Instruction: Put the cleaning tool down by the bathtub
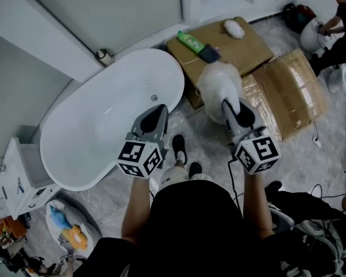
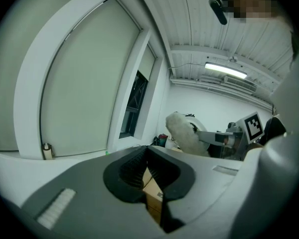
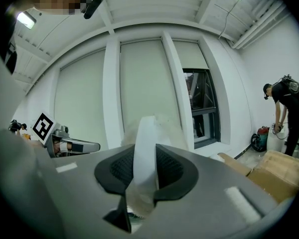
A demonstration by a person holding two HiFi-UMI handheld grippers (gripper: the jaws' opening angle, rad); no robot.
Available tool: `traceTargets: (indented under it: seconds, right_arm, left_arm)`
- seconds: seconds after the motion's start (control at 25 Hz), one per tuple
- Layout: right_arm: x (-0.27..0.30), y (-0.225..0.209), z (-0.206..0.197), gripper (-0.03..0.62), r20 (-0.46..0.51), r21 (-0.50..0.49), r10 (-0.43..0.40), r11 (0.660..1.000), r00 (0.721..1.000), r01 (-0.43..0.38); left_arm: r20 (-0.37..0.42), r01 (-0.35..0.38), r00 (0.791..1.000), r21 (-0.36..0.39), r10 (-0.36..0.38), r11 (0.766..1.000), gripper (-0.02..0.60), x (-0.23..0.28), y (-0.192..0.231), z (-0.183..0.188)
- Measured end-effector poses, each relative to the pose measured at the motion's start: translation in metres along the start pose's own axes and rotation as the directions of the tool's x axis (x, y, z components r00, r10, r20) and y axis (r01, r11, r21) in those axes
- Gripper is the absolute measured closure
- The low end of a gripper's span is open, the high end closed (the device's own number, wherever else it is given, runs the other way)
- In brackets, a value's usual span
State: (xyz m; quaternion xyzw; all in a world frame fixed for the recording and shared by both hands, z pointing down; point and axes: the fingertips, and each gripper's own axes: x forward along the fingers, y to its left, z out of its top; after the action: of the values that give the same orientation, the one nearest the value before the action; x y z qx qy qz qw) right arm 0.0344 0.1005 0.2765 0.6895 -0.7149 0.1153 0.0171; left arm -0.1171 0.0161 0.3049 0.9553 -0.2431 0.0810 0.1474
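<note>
Tool: my right gripper has its jaws clamped on the white handle of the fluffy tool. The head sticks out ahead, in line with the jaws.
Where: in the air above the boxes, with the tub just to its left.
Left gripper: jaws together and empty, over the tub's rim.
Nearer hand: the right. I judge the set-down spot lies below it.

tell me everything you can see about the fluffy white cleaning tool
The cleaning tool is a white, fluffy, rounded pad, like a wool mitt, with a flat white band at its back. The right claw grips that band between its jaws and holds the tool in the air, seen between the bathtub and the cardboard boxes. Nothing else touches it.
</note>
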Motion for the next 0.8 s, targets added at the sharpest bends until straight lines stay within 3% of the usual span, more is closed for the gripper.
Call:
traceTargets:
  seconds: [0.8]
  right_arm:
    - [0.101, -0.046, 0.033, 0.499, 0.023, 0.01, -0.124, 0.992, 0.992, 0.124]
  left_arm:
    - [-0.005, 0.11, 0.994, 0.022, -0.11, 0.994, 0.583, 0.096, 0.08, 0.045]
